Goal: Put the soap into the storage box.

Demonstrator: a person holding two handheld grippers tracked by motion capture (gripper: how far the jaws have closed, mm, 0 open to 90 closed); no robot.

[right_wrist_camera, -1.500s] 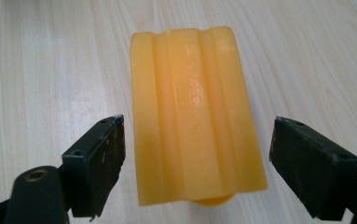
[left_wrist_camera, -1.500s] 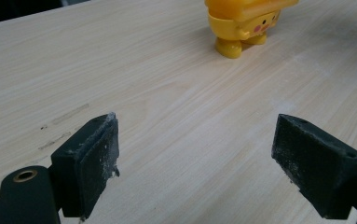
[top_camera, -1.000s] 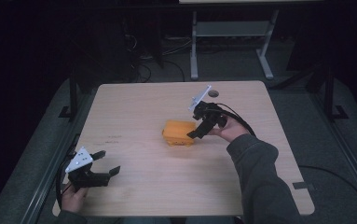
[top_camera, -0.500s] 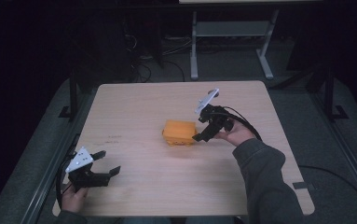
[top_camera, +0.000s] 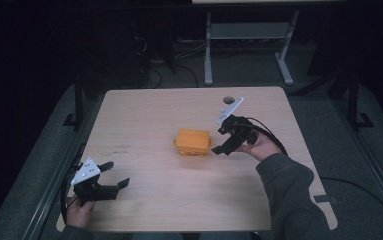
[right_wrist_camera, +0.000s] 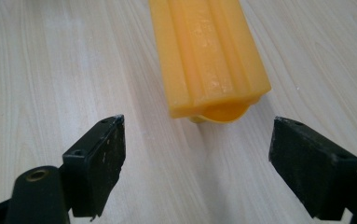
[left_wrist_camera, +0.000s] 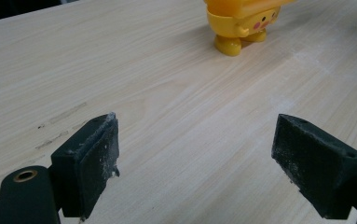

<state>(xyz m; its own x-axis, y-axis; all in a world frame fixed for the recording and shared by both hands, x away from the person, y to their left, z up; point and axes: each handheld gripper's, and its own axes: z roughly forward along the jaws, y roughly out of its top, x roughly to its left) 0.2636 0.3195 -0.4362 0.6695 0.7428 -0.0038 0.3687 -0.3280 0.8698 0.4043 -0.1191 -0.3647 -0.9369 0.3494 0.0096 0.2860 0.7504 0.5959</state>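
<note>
An orange-yellow plastic toy [top_camera: 193, 141] stands near the middle of the wooden table [top_camera: 149, 115]. From the left gripper view it has small feet and a pink cheek, toy [left_wrist_camera: 241, 21]. In the right gripper view its ridged flat top, toy [right_wrist_camera: 209, 56], lies just ahead of the jaws. My right gripper [top_camera: 220, 141] is open just right of the toy, apart from it, gripper [right_wrist_camera: 197, 163]. My left gripper [top_camera: 115, 175] rests open at the table's front left corner, far from the toy, gripper [left_wrist_camera: 195, 158], with nothing between its jaws.
A round cable hole [top_camera: 228, 99] sits in the table near its far edge. Behind the table stands a grey metal frame [top_camera: 244, 35] with cables on the dark floor. Bare wood lies between the two grippers.
My right gripper has drawn back to the right, away from the toy, which now stands free. The left gripper has stayed in place.
</note>
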